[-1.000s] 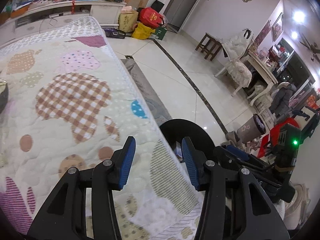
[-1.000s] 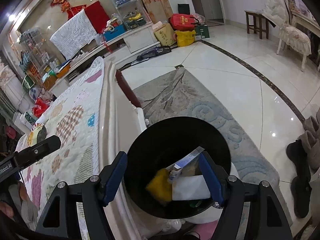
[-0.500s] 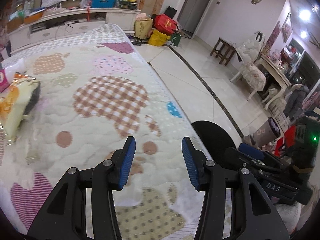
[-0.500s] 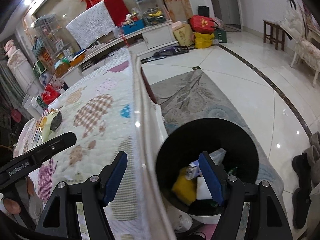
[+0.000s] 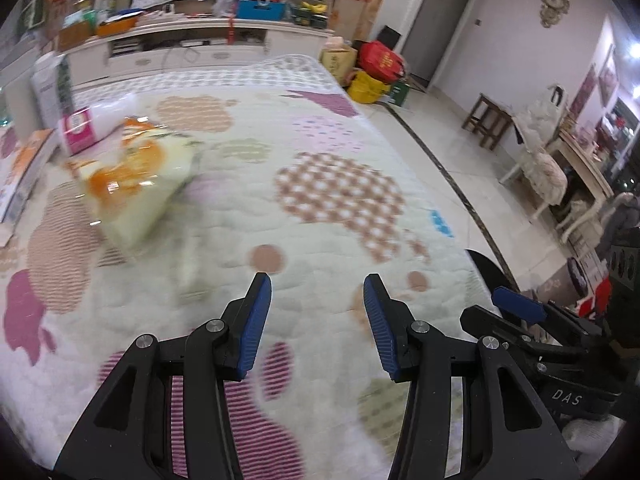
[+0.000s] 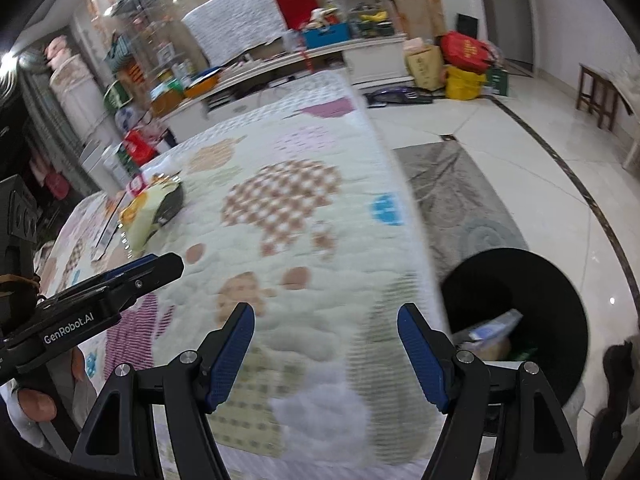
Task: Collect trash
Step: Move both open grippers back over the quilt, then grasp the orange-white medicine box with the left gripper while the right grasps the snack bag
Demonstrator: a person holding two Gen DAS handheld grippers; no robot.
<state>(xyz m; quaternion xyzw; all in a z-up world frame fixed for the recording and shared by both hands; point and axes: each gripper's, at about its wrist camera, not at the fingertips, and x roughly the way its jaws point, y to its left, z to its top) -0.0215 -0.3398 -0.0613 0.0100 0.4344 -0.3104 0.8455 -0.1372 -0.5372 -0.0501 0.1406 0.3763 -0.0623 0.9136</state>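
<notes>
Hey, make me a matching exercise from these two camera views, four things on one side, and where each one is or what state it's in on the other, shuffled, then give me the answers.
Things:
1. snack bag
2. black bin
3. left tongs
4. red bag

Places or states:
A. on the floor beside the bed, with trash inside
B. open, nothing between the pads
C. lying on the patterned quilt
D. on the floor by the far wall

Pairs: 1-C, 2-A, 3-B, 4-D
</notes>
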